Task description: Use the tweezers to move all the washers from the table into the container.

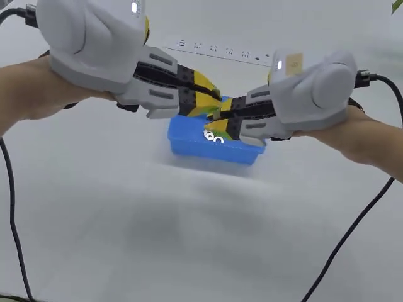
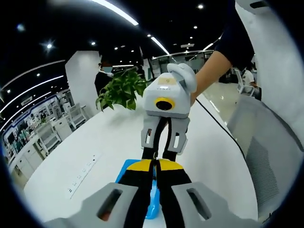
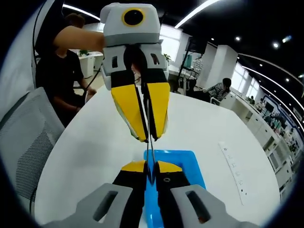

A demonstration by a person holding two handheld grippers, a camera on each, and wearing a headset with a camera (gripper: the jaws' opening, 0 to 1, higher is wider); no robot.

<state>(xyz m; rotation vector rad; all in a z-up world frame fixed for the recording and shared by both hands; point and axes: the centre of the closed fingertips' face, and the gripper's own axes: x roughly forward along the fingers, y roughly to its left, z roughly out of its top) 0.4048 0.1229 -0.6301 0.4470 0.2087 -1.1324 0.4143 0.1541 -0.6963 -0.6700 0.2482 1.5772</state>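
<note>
Left gripper sits nearest the head camera, its jaws closed and meeting the right gripper tip to tip directly above the container. Tweezers run as a thin dark pair of arms between the two sets of yellow jaws. Both grippers appear clamped on them, one toward each end.

Judgement: holding the tool over the container suits a re-grip or a squeeze of the arms, since any dropped part would fall inside the walls rather than onto the table.

Tweezer arms lie close together, nearly shut. Whether a washer sits at the tips cannot be told, as the jaws cover them. Washers, at least two, lie in the container beneath the right gripper. Container rests flat on the table, just below both grippers.

Risk noted: if either gripper lets go before the other has a firm hold, the tweezers could tilt or fall.
</note>
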